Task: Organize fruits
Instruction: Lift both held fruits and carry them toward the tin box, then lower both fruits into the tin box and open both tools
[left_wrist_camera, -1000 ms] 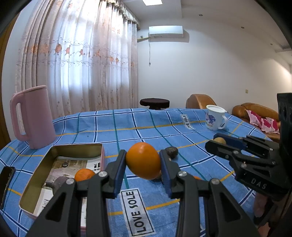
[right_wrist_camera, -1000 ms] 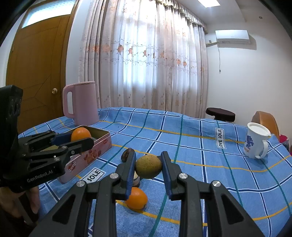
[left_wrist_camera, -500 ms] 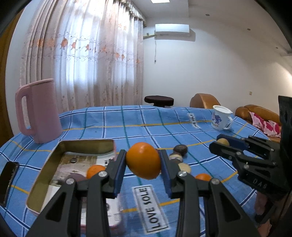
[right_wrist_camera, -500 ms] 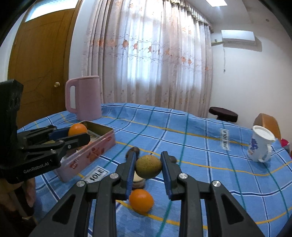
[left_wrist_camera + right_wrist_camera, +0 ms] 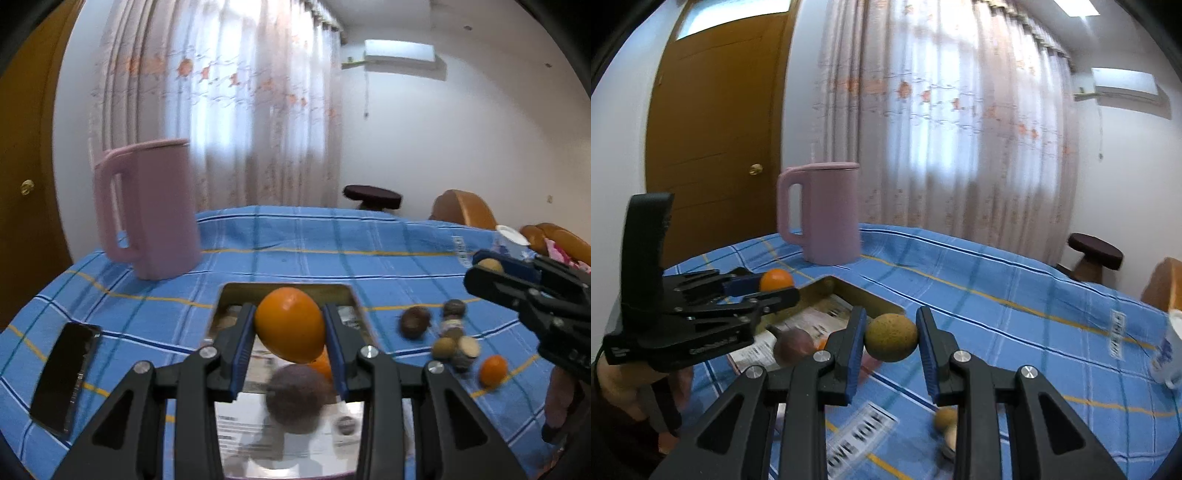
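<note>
My left gripper [image 5: 290, 328] is shut on an orange [image 5: 290, 325] and holds it above the open metal tin [image 5: 284, 290]. Inside the tin lie a dark purple fruit [image 5: 295, 400] and a small orange [image 5: 322, 365]. My right gripper [image 5: 891, 338] is shut on a brownish-green round fruit [image 5: 891, 336] just right of the tin [image 5: 864, 293]. The left gripper also shows in the right wrist view [image 5: 768, 286]. Several small fruits [image 5: 447, 334] and an orange [image 5: 492, 370] lie on the blue cloth right of the tin.
A pink jug [image 5: 147, 208] stands behind the tin. A black phone [image 5: 66, 374] lies at the left. A white mug [image 5: 1167, 358] stands at the far right. A stool [image 5: 1095, 256] and sofa are beyond the table.
Both grippers have swung left with their fruits. The left gripper's orange now hangs over the tin, and the right gripper has come up beside the tin.
</note>
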`<state>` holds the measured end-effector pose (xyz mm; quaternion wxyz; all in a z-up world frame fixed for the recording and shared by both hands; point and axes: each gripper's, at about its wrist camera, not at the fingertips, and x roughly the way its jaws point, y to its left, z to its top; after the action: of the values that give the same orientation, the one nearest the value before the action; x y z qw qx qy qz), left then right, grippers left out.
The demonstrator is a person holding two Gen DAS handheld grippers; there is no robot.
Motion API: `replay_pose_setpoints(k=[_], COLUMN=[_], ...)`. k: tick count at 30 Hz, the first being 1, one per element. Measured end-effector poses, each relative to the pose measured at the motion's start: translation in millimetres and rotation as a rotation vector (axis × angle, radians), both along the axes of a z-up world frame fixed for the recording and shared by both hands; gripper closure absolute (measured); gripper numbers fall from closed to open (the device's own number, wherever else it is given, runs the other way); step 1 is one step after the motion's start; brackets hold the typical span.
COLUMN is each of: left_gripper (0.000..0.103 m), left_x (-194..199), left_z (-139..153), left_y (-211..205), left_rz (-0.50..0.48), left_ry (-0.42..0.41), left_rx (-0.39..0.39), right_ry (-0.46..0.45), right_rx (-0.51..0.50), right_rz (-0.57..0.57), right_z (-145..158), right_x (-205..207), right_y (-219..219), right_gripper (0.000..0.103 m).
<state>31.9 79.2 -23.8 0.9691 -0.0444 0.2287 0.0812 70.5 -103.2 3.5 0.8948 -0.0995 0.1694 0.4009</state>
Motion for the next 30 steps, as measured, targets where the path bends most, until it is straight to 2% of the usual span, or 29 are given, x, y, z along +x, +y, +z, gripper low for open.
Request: replay_pose_setpoints(k=[5, 13, 30], left_gripper=[0.065, 0.065, 0.064], left_x=[5.9, 7.8, 12.3], left_z=[-10.0, -20.3, -31.1], left_y=[19.2, 26.0, 18.1], left_rz=[0.026, 0.019, 0.003], left_ry=[0.054, 0.1, 0.159], left_rx=[-0.009, -0.018, -0.008], right_ry=[0.027, 0.095, 0.144], right_rx=[-0.02, -0.08, -0.129], right_rz=[0.056, 0.111, 0.134], right_z=[-5.7, -36.9, -55.5], right_x=[3.6, -1.1, 1.4], right_y=[34.1, 71.6, 78.5], right_gripper=[0.073, 0.073, 0.073])
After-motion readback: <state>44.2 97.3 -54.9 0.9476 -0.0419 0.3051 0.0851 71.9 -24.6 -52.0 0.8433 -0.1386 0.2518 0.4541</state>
